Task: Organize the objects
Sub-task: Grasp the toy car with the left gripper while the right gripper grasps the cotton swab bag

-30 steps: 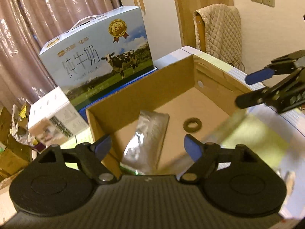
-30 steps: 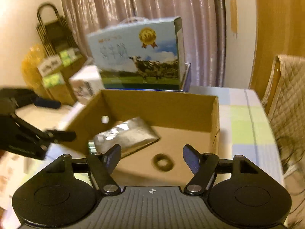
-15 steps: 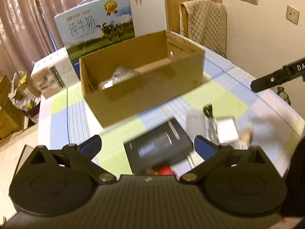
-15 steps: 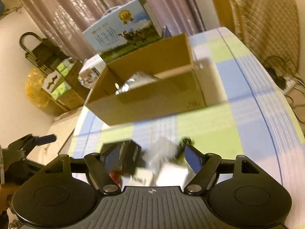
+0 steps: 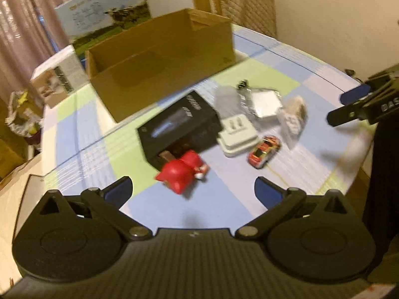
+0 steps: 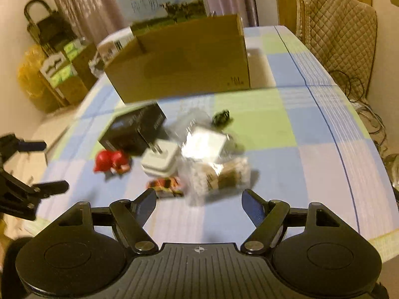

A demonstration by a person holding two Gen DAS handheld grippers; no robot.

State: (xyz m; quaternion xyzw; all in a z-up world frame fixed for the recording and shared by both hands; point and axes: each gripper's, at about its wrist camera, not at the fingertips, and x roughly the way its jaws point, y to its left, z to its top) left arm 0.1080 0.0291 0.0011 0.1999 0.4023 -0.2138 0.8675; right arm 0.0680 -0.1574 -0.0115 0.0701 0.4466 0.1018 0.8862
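Clutter is sitting in a loose group on the checked tabletop, in front of the cardboard box you are facing.

- Black box: lying flat, nearest the cardboard box, its long side angled toward you.
- Red toy figure: lying on the tabletop, touching or just beside the near corner of the black box; it is blurred, so you cannot tell which.
- White plug adapter: sitting just beside the black box, prongs pointing up.
- Toy car, red and orange: sitting just in front of the adapter.
- Clear packet with a white square inside: lying behind the adapter.
- Clear bag with brown contents: lying near the toy car, on its right.
- Small black clip-like item: lying between the packet and the cardboard box; too blurred to identify.

You are holding your left gripper released, fingers spread wide above the tabletop near the red figure, gripping nothing. You are holding your right gripper equally spread and empty, hanging over the bare cloth just in front of the toy car and the brown bag.

Milk carton with a cow picture is standing behind the cardboard box; a quilted chair back is standing at the tabletop's right edge.
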